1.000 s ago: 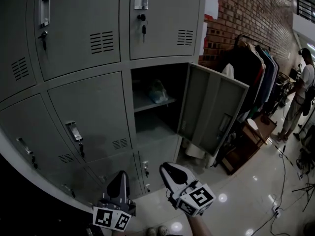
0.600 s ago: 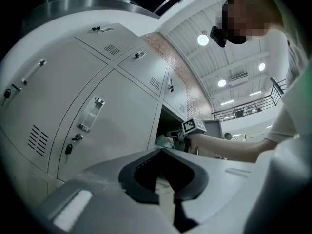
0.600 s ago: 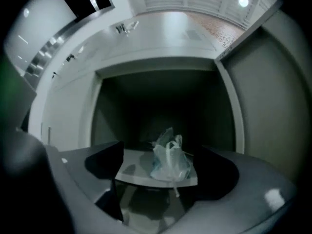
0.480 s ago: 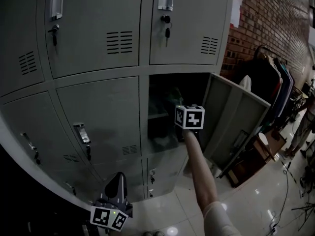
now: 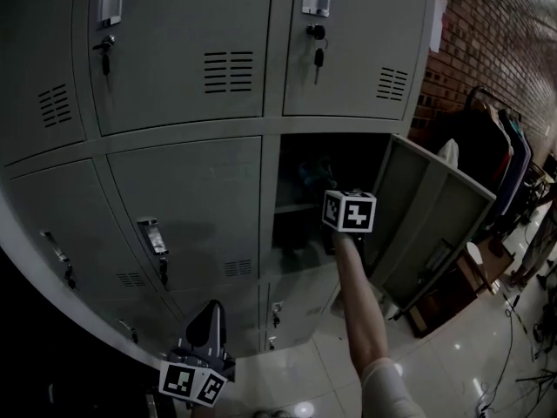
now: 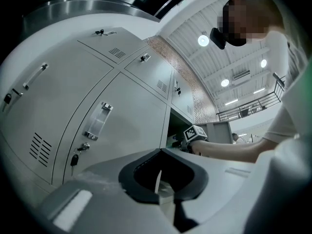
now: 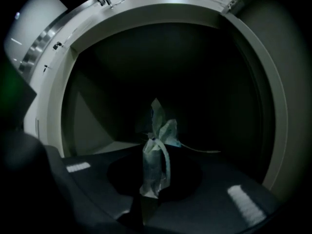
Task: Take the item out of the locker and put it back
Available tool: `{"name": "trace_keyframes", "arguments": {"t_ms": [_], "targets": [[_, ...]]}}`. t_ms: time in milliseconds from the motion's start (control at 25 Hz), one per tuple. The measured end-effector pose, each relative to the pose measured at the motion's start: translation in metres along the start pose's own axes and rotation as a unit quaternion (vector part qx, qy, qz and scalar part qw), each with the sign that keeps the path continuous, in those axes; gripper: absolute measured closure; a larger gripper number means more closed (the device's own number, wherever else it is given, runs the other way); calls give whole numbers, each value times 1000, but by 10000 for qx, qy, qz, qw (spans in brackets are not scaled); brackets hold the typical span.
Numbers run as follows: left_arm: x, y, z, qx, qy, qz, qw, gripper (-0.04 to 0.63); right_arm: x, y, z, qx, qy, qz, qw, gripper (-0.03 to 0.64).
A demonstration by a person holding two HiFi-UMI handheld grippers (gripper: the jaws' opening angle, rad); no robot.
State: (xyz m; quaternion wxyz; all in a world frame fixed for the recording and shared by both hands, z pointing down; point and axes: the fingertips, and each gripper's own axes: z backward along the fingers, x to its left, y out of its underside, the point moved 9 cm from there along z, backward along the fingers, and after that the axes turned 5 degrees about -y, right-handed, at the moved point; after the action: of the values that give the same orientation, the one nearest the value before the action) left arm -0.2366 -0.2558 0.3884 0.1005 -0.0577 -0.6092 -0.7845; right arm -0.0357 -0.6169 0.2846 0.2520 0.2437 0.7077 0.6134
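Right gripper [image 7: 142, 203] inside the grey steel locker [image 5: 270, 181] – jaws just closed on the crumpled pale plastic bag [image 7: 155, 165], thin pinch; may slip or snag on exit — left gripper [image 5: 211, 312] closed, empty

The item [image 7: 156, 162], a crumpled bundle of thin, pale bluish-white film, stands upright between the jaws of the right gripper [image 7: 148, 196], which have just been closing and now pinch its lower end; its loose top flares above them. It is inside the grey locker [image 5: 183, 207], in the dark open compartment, whose door [image 5: 435, 225] is swung wide to the gripper's right
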Motion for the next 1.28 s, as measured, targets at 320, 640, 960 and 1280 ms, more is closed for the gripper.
{"name": "trace_keyframes", "arguments": {"t_ms": [320,640,960,1280], "targets": [[-1,-2,2,15,-11,60,10000,591,4,-3,23,-442,-171,-294,9984,584],[-23,-10,0,105,224,65,9997,591,55,31,173,-2151,-928,-860,9684,584],[-55,-7,-3,-27,623,56,9980,591,128,145,294,-2302,-975,-826,9647,584],[-62,-4,5,35,694,-119,9975,591,133,152,310,-2287,-957,-835,9652,584]]}}
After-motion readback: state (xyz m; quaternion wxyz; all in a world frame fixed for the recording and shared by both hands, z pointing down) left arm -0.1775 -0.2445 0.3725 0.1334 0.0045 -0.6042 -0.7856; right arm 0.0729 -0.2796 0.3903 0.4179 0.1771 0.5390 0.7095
